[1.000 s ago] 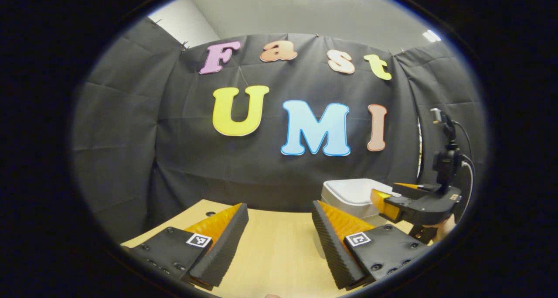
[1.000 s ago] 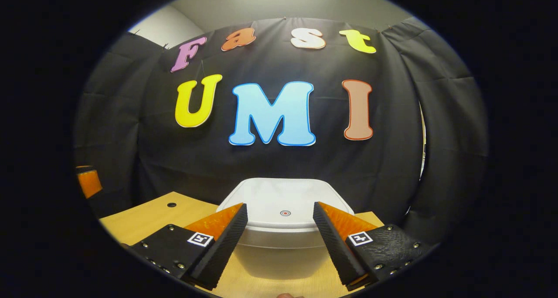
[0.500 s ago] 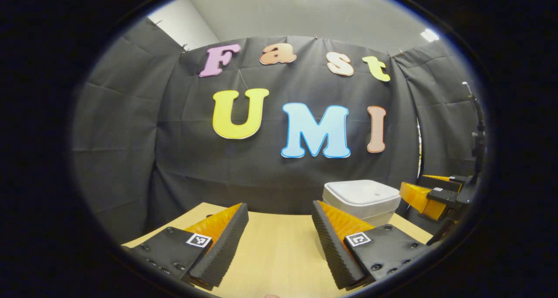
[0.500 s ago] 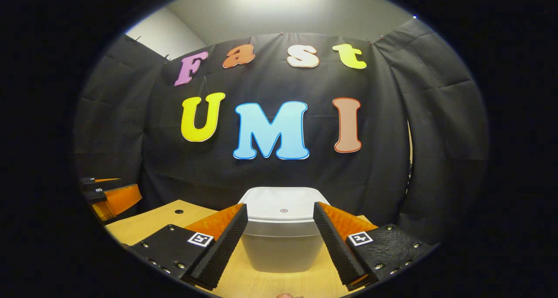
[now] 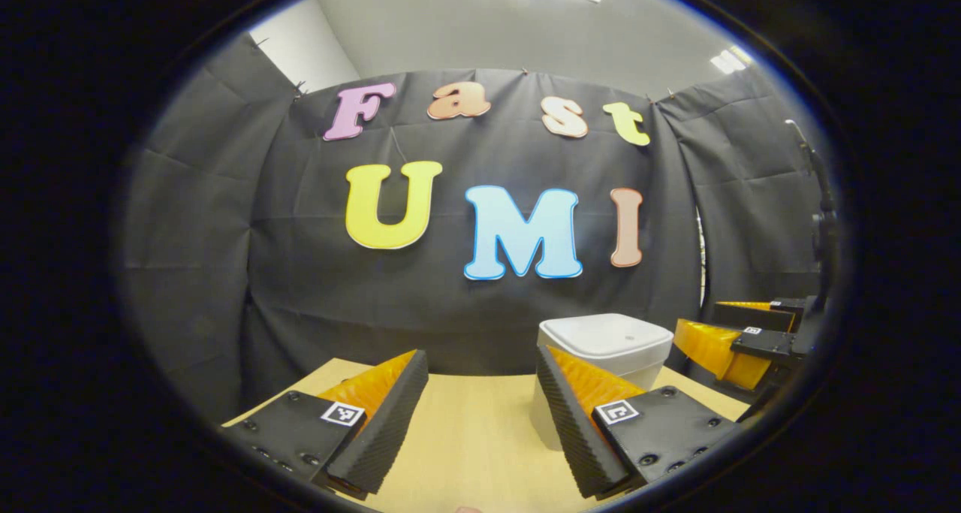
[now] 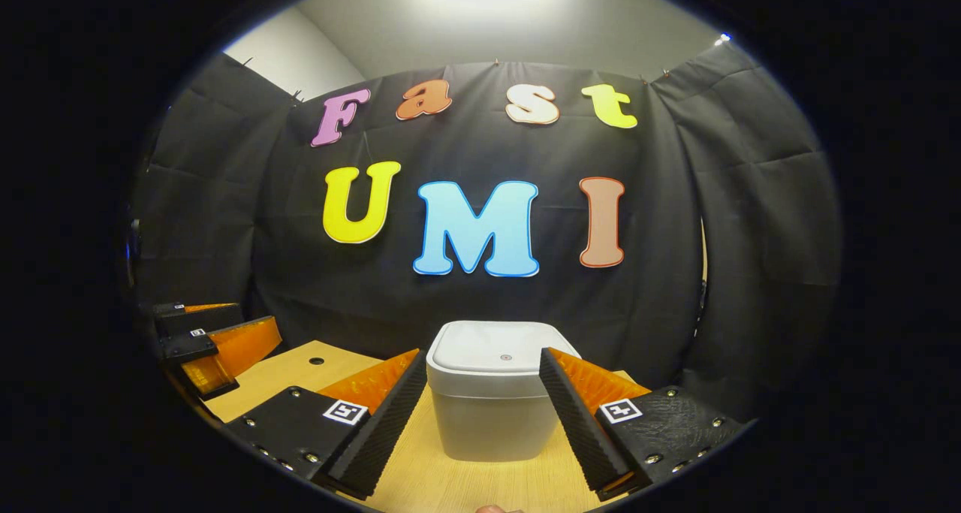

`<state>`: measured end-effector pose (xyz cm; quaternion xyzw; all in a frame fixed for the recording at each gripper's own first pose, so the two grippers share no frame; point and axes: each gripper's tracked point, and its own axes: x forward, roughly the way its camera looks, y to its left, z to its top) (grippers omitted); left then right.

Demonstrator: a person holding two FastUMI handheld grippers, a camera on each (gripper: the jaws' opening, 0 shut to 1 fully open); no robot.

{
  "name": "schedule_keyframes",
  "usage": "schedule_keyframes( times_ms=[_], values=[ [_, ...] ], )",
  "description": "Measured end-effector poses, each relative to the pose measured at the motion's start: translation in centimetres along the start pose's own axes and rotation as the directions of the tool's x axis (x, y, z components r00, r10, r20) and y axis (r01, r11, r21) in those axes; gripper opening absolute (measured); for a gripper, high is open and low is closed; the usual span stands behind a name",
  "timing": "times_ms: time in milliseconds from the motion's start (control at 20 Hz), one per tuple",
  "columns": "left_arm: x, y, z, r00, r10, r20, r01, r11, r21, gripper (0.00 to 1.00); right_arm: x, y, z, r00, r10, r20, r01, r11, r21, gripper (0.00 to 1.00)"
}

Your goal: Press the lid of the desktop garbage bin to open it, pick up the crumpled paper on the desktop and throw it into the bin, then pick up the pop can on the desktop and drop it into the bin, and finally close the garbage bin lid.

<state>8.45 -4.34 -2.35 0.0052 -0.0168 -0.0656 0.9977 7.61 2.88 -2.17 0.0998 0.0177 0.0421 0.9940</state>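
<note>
1. In the right gripper view, a white, square-bodied plastic garbage bin with rounded corners is standing upright on a pale wooden table.
2. The bin's flat white lid is lying closed, with a small round dot near its front edge.
3. The right claw is hovering just in front of the bin, released, its two fingers spread wide and gripping nothing; the bin is showing between them.
4. In the left gripper view, the left claw is also hanging released over the bare table, its fingers well apart and grasping nothing.
5. From this view the bin is sitting toward the right, behind the claw's right-hand finger.
6. The right claw is appearing at the far right edge, beside the bin.
7. In the right gripper view, the left claw is appearing at the left edge, above the table's corner.
8. A small dark hole is showing in the tabletop near that corner.
</note>
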Motion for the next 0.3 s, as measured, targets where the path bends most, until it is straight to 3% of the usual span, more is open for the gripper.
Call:
schedule_keyframes(
  times_ms=[300],
  values=[
    [0.31,-1.01,-0.13,0.999,-0.048,0.005,0.048,0.999,-0.015,0.97,-0.70,-0.36,0.40,0.999,-0.031,0.006,0.031,0.999,0.007,0.96]
  ],
)
